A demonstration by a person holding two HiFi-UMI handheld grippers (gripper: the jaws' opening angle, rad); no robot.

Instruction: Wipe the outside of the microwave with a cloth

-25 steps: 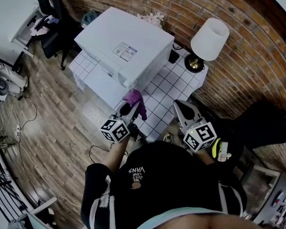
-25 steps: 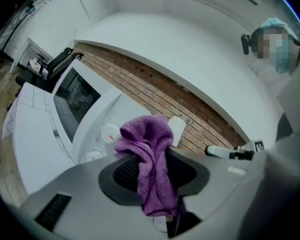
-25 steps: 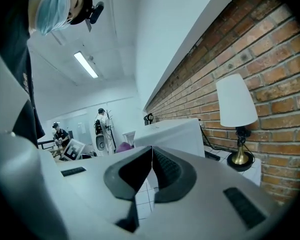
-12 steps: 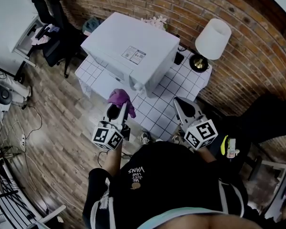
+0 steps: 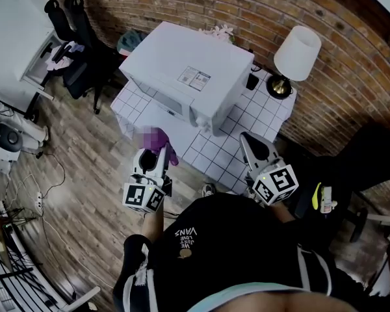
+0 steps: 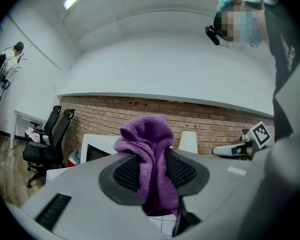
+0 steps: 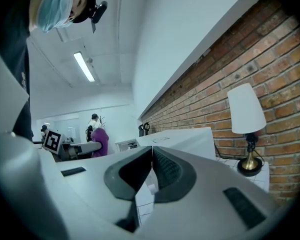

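The white microwave [image 5: 192, 77] stands on a white tiled table [image 5: 263, 112] against the brick wall. My left gripper [image 5: 156, 153] is shut on a purple cloth [image 5: 160, 139], held in front of the microwave's lower front, over the table's near-left edge. In the left gripper view the cloth [image 6: 151, 149] bulges up between the pads [image 6: 182, 170], with the microwave [image 6: 96, 151] behind. My right gripper [image 5: 247, 140] hovers over the table's near edge, right of the microwave. Its jaws are together with nothing in them [image 7: 151, 171].
A lamp with a white shade [image 5: 298, 45] and brass base stands at the table's back right, a small dark cup [image 5: 251, 81] beside it. Black office chairs [image 5: 71, 18] and a desk are at far left. Cables lie on the wood floor [image 5: 58, 194].
My left gripper has drawn back with the cloth, from up against the microwave's front to lower left near the table edge. The right gripper has barely moved.
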